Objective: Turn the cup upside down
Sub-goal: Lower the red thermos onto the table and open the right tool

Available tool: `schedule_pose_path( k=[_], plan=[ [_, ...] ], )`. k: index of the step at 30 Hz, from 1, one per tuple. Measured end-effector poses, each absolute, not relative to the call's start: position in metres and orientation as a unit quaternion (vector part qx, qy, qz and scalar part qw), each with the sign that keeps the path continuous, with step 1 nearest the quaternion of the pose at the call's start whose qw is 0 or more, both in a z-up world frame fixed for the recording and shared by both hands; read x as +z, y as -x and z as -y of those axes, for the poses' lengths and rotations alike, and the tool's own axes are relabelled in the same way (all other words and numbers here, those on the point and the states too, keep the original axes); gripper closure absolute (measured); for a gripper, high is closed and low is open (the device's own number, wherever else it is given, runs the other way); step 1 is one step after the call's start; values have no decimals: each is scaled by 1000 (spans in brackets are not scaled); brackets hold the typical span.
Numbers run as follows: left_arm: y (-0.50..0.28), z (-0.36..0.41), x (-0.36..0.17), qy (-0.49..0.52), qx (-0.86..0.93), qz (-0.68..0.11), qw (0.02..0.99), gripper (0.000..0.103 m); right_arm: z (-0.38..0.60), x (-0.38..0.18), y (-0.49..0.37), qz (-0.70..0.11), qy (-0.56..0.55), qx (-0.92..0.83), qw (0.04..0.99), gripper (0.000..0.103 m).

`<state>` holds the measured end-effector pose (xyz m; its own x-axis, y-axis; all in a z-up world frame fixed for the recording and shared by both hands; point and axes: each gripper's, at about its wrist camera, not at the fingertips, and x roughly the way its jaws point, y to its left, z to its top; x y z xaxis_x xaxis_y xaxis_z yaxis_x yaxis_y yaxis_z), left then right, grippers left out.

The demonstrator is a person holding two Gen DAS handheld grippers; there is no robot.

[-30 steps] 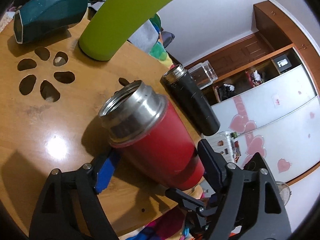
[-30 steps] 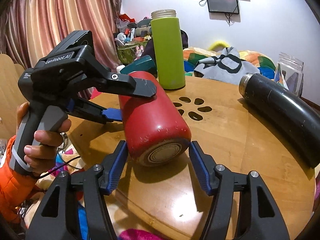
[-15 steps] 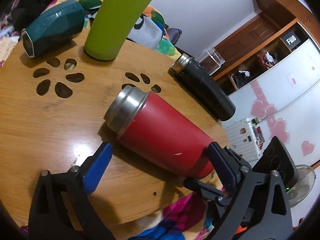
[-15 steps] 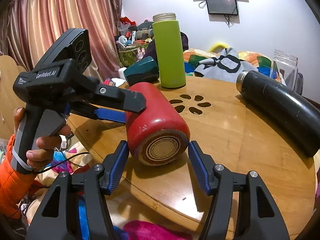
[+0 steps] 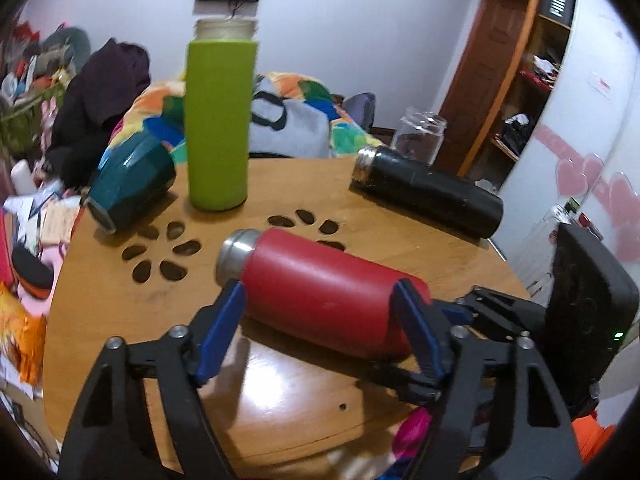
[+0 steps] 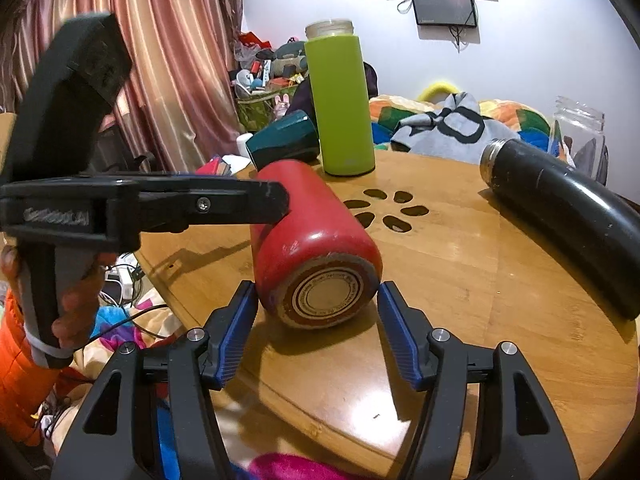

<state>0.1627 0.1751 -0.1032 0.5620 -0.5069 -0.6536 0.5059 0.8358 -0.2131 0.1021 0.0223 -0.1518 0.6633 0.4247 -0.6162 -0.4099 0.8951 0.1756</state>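
Observation:
A red steel cup [image 5: 324, 292] lies on its side on the round wooden table [image 5: 280, 396], steel mouth toward the table's middle. In the right wrist view its base [image 6: 326, 298] faces me. My left gripper [image 5: 320, 332] is open, its blue pads spanning the cup's length, one near the mouth and one near the base. My right gripper [image 6: 318, 336] is open, its pads either side of the cup's base with small gaps. The left gripper's finger [image 6: 208, 208] crosses the cup's left side in the right wrist view.
A tall green bottle [image 5: 218, 120] stands upright at the back. A dark teal cup [image 5: 130, 184] lies on its side left of it. A black flask [image 5: 428, 192] lies at the right, with a clear jar [image 5: 420, 136] behind. Flower-shaped cutouts [image 5: 164, 252] pierce the tabletop.
The red cup has come down from a tilt to lie flat on the table. The left gripper has swung round and stands level. The right gripper has held its place.

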Motion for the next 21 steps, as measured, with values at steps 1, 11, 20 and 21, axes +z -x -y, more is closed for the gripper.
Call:
schedule_pose_path(
  k=[1,11,20,21],
  plan=[
    [-163,-173,-103,-3,-288,-368,884,40,-23,-153,-103,-342,-9,228,912,44],
    [-161,-156,-100,-31,-315,-356,879,68,-16,-131,-90,-288,-31,240,926,77],
    [-166,-171,-87,-34,-300,-338,891,71,-21,-128,-102,-284,38,169,943,18],
    [-169,-174,-85,-33,-297,-336,893,71,-17,-123,-108,-278,46,159,946,18]
  ],
)
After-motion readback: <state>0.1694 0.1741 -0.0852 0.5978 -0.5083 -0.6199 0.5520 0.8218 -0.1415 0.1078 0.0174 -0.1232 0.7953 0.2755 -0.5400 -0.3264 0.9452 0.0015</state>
